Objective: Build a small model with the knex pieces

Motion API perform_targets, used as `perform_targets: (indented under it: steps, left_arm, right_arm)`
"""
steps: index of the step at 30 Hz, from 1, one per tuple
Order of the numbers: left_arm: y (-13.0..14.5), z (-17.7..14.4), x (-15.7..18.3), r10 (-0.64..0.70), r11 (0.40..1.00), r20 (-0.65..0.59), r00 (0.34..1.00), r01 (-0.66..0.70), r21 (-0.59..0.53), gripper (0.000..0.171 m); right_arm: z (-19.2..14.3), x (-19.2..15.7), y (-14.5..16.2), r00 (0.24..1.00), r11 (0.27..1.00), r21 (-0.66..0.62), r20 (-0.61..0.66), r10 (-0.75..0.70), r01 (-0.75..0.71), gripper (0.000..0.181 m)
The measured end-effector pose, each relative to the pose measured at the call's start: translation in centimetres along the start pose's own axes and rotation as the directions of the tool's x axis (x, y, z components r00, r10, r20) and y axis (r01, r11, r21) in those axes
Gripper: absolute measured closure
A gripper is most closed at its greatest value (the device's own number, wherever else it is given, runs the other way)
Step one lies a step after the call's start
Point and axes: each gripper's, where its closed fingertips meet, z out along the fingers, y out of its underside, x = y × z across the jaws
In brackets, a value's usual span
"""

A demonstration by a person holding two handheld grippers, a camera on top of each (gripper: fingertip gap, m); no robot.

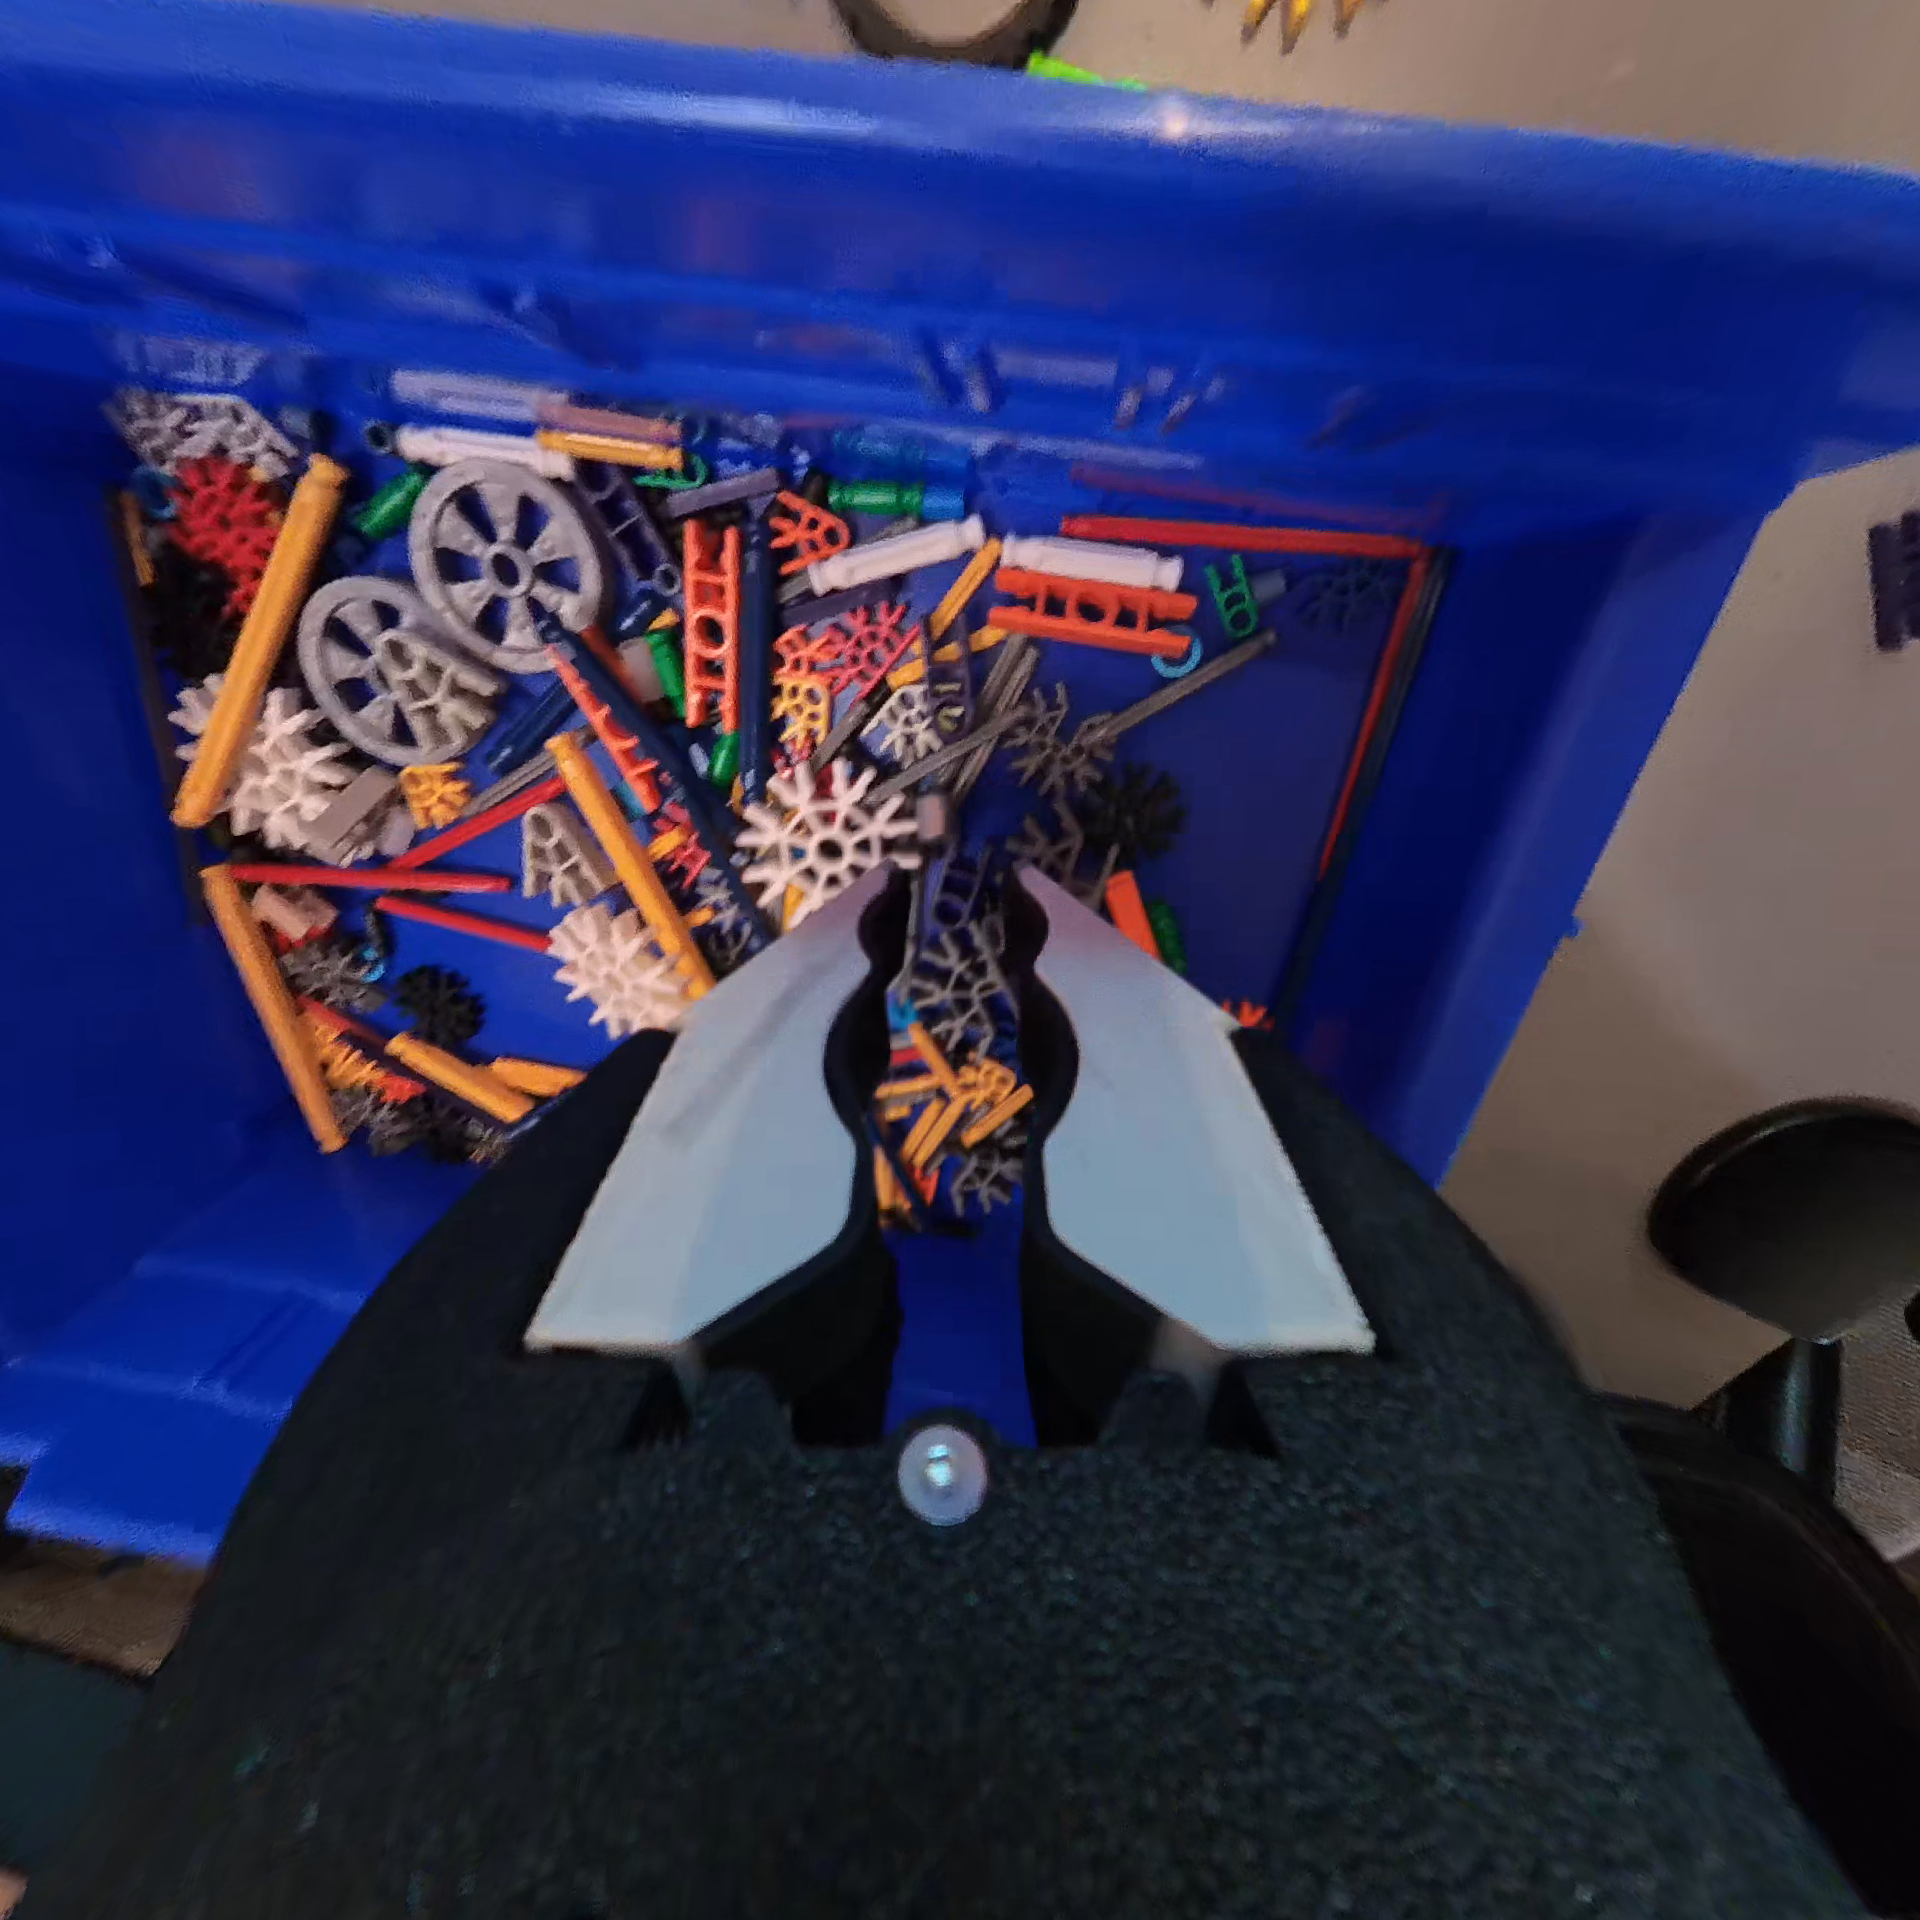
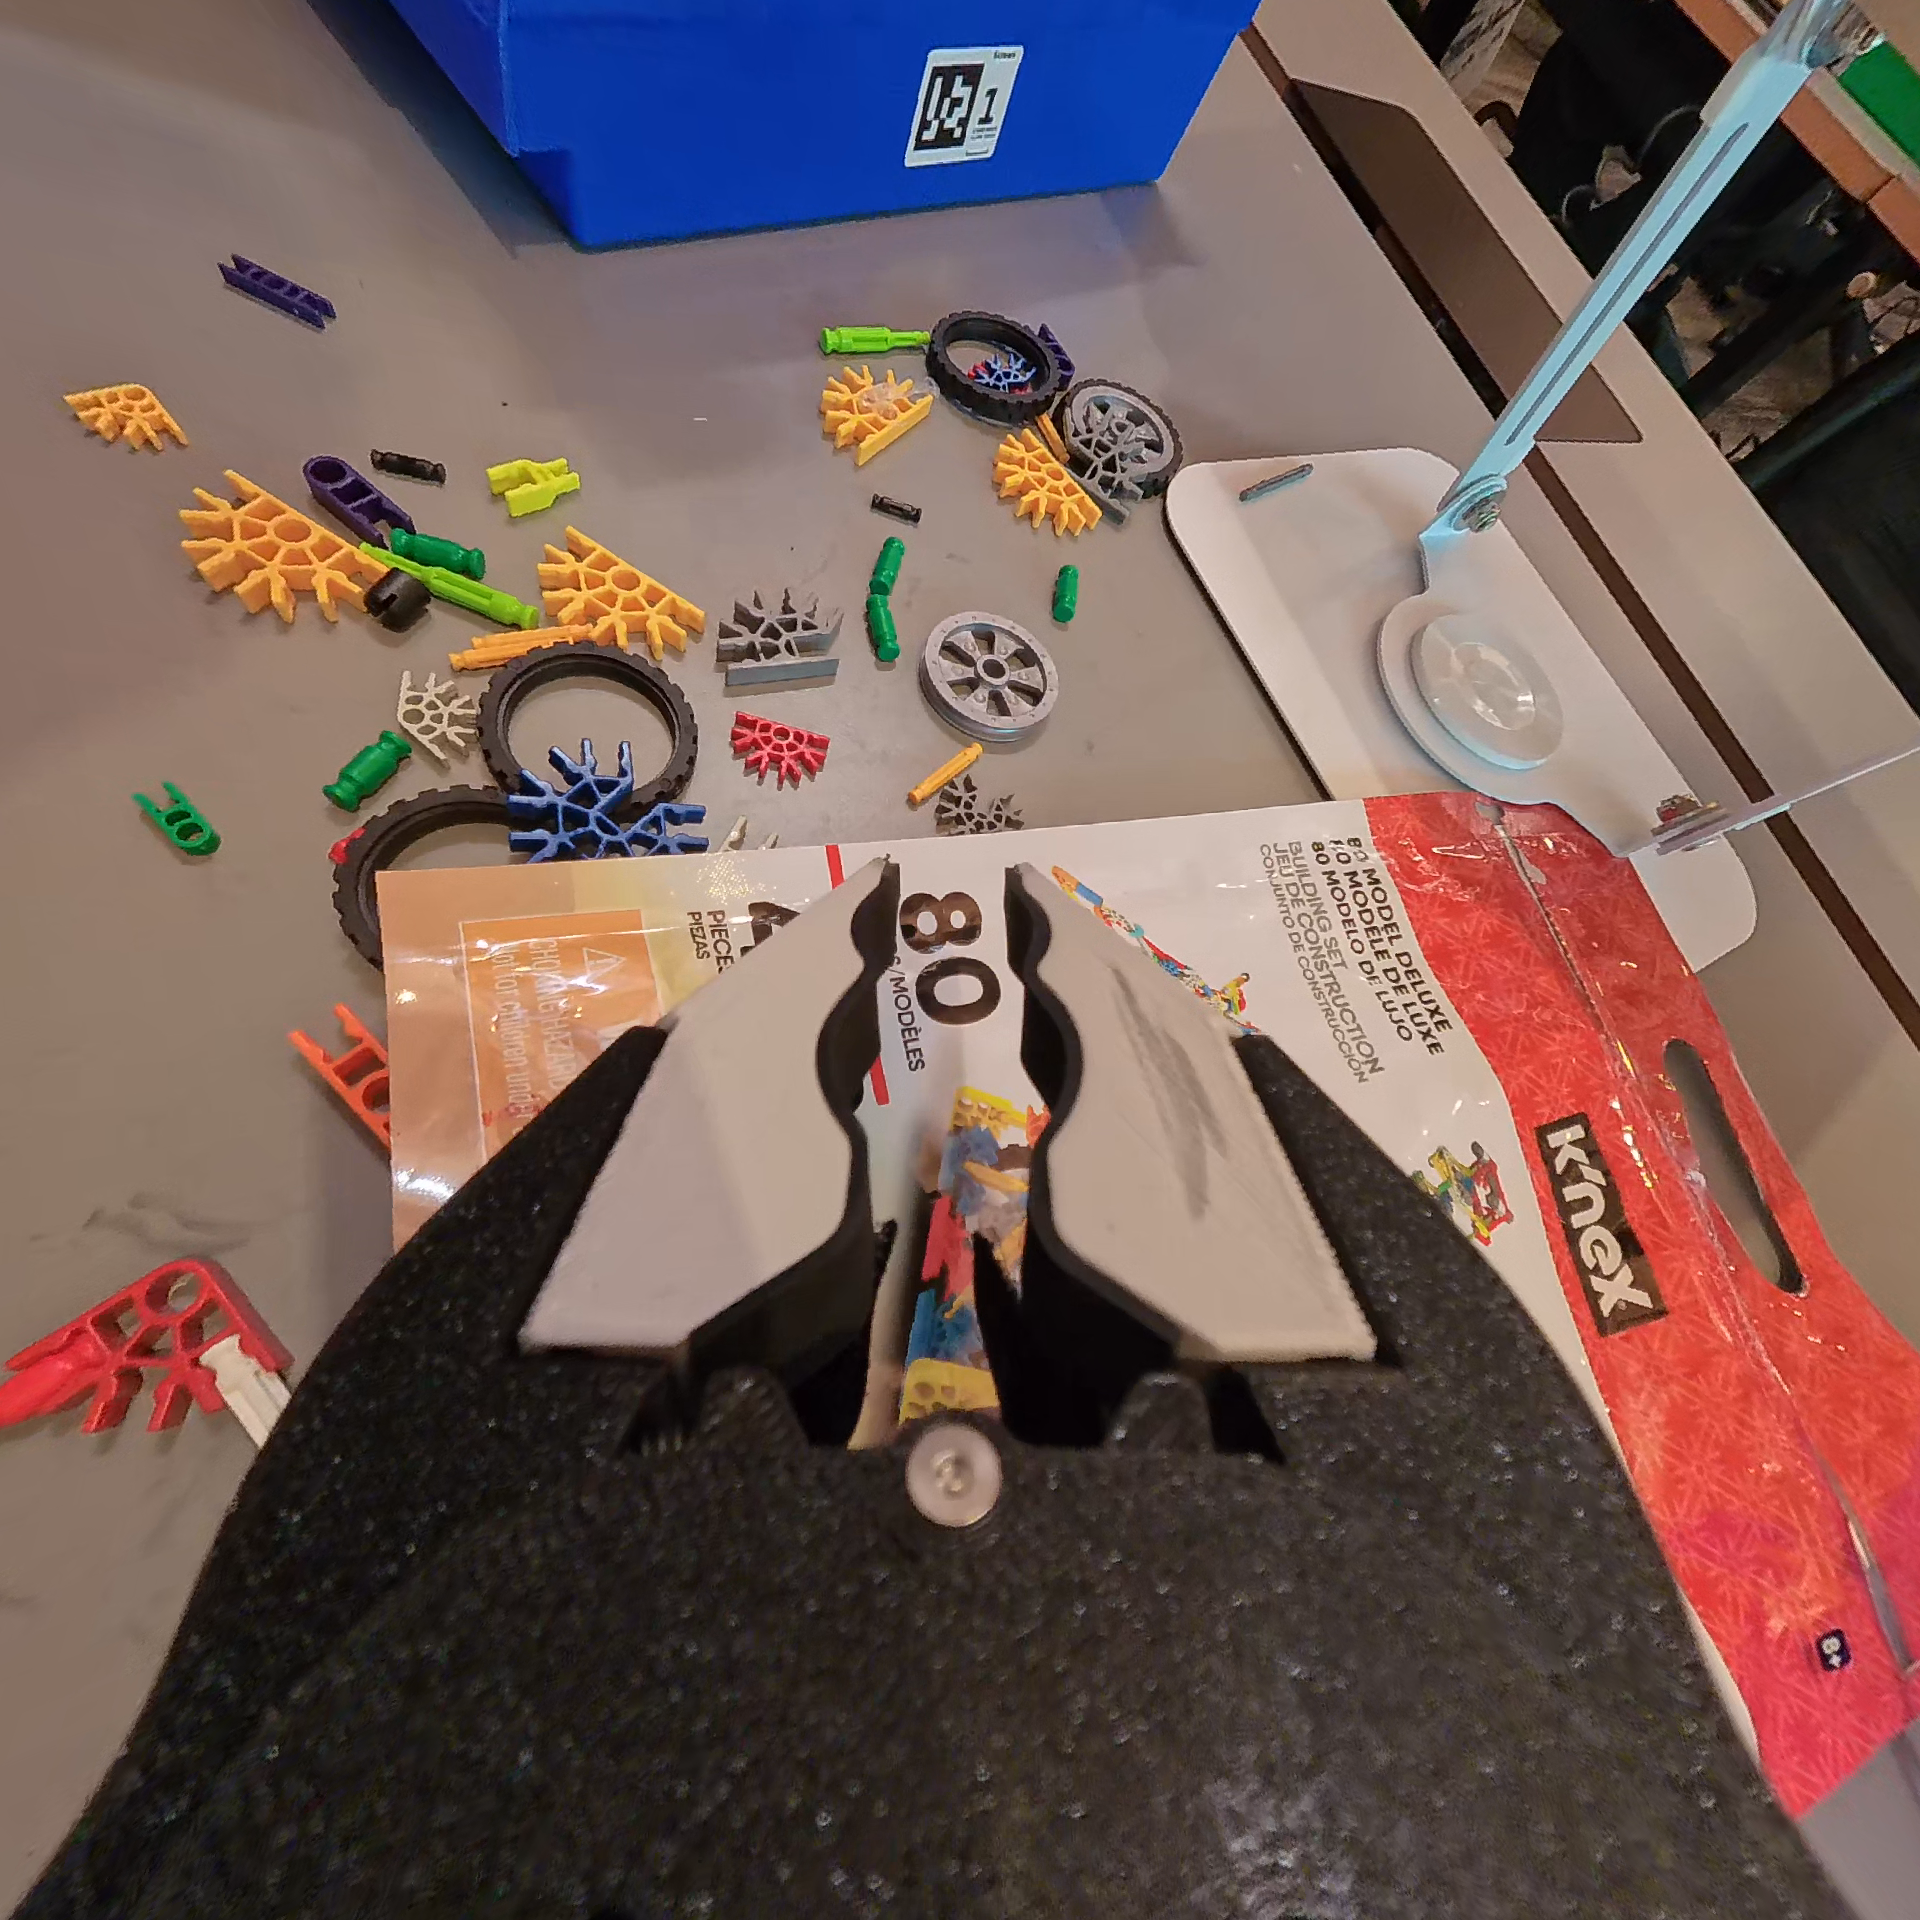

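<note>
Left tool (image 1: 951,883), slightly parted and empty, hangs over the blue bin (image 1: 1039,260) (full of construction-toy pieces); right tool (image 2: 945,878), likewise parted, hovers above a toy bag (image 2: 1455,1039) on the counter (image 2: 156,208).

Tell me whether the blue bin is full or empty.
Partly full: loose toy rods, wheels and connectors cover the blue bin's floor, well below its rim.

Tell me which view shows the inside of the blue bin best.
The left wrist view. It looks down into the blue bin, showing the heap of building pieces inside, such as a grey spoked wheel, with the left gripper above them. The right wrist view shows only the bin's outer wall and a sticker on it.
</note>
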Motion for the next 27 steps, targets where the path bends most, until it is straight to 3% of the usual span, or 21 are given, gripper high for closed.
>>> perform_targets:
  steps: [2,6,11,21,24,27]
  left_arm:
    - [0.7,-1.2,-1.1,-0.01,1.0,0.036,0.999,0.01,-0.011,0.156]
    - [2.7,-2.6,-1.0,-0.033,0.997,-0.021,0.999,0.031,-0.066,0.157]
    - [5.3,-1.4,0.2,0.023,0.98,-0.061,0.998,-0.034,-0.195,0.157]
    - [8.0,-0.6,0.7,0.046,0.935,-0.103,0.994,-0.079,-0.344,0.156]
    - [7.8,-0.8,-0.2,0.044,0.941,-0.072,0.996,-0.066,-0.333,0.155]
    - [5.8,-1.1,-1.3,0.055,0.968,-0.02,0.998,-0.059,-0.246,0.155]
  right_arm:
    - [0.1,0.0,0.1,1.0,1.0,-0.003,0.001,-0.001,0.001,0.162]
    - [0.1,0.0,0.1,1.0,1.0,-0.007,0.001,-0.001,0.001,0.162]
    - [0.1,-0.1,0.2,1.0,1.0,-0.01,0.002,-0.003,0.003,0.162]
    - [0.1,-0.1,0.2,1.0,1.0,-0.008,0.003,-0.003,0.003,0.162]
    - [0.0,-0.1,0.1,1.0,1.0,-0.006,0.002,-0.004,0.004,0.162]
    - [0.1,-0.1,0.1,1.0,1.0,-0.007,0.003,-0.004,0.004,0.162]
